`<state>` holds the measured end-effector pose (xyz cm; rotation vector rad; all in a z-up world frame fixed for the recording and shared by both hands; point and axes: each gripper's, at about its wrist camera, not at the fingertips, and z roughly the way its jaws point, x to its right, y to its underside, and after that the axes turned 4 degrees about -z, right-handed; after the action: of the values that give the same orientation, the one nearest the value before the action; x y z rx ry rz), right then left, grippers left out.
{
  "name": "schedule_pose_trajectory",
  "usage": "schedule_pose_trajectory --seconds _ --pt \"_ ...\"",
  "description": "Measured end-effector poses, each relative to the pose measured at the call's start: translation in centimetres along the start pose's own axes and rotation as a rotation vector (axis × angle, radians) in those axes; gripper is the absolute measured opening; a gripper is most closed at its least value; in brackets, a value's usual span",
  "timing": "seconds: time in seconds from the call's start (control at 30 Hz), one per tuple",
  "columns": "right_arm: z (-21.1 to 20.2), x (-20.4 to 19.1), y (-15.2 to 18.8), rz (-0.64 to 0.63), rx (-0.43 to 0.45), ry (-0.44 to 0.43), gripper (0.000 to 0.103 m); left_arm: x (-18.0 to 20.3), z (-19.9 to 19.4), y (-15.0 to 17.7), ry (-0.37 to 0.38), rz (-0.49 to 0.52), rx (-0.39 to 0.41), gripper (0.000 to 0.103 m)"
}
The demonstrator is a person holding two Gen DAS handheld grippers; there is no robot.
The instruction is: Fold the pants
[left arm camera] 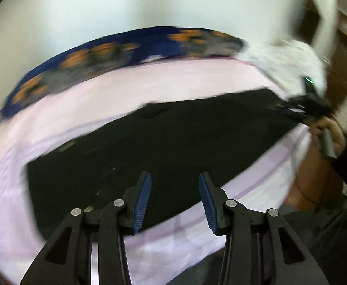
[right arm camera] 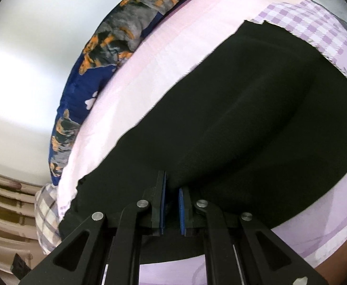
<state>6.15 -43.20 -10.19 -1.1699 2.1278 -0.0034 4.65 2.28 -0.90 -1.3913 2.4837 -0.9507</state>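
- The black pants [left arm camera: 163, 147] lie spread flat on a bed covered by a pale pink sheet [left arm camera: 149, 85], stretching along the bed's near edge from one side of the left wrist view to the other.
- In the right wrist view the same pants [right arm camera: 256, 118] fill the middle of the bed, with a soft ridge of raised cloth running from the tongs toward the far end.
- The left tongs [left arm camera: 175, 201] stand apart above the near edge of the pants, with nothing between the blue pads [left arm camera: 143, 204]; dark cloth shows in the gap below them, but the pads do not touch it.
- The right tongs [right arm camera: 172, 207] are clamped on the pants, the blue pads [right arm camera: 181, 210] close together with a pinched fold of black cloth rising between them.
- In the left wrist view the right tongs [left arm camera: 301, 106] show at the far right end of the pants, blurred, with a hand [left arm camera: 328, 135] gripping the handle just beside the bed's edge.
- A dark blue blanket [right arm camera: 106, 54] with an orange and grey pattern lies bunched along the bed's far edge, against a white wall [right arm camera: 30, 71].
- A lilac checked patch of bedding [right arm camera: 304, 21] lies just beyond the far end of the pants in the right wrist view.
- A white patterned pillow [left arm camera: 285, 59] sits at the bed's far right corner in the left wrist view, too blurred to tell its print.
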Motion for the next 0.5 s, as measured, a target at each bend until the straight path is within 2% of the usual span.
schedule_pose_trajectory --seconds 0.1,0.3,0.43,0.5 --pt "0.0 -0.3 -0.6 0.009 -0.010 -0.017 0.008 4.2 3.8 -1.3 0.079 0.113 -0.025 0.043" --pt "-0.1 -0.7 -1.6 0.031 -0.023 -0.053 0.008 10.9 10.3 -1.9 0.145 0.243 -0.088 0.043" --pt "-0.2 -0.9 -1.9 0.029 -0.027 -0.064 0.008 13.0 12.5 -1.6 0.114 0.290 -0.094 0.043" --pt "-0.2 -0.9 -2.0 0.027 -0.032 -0.067 0.008 13.6 13.3 -1.5 0.065 0.298 -0.085 0.043"
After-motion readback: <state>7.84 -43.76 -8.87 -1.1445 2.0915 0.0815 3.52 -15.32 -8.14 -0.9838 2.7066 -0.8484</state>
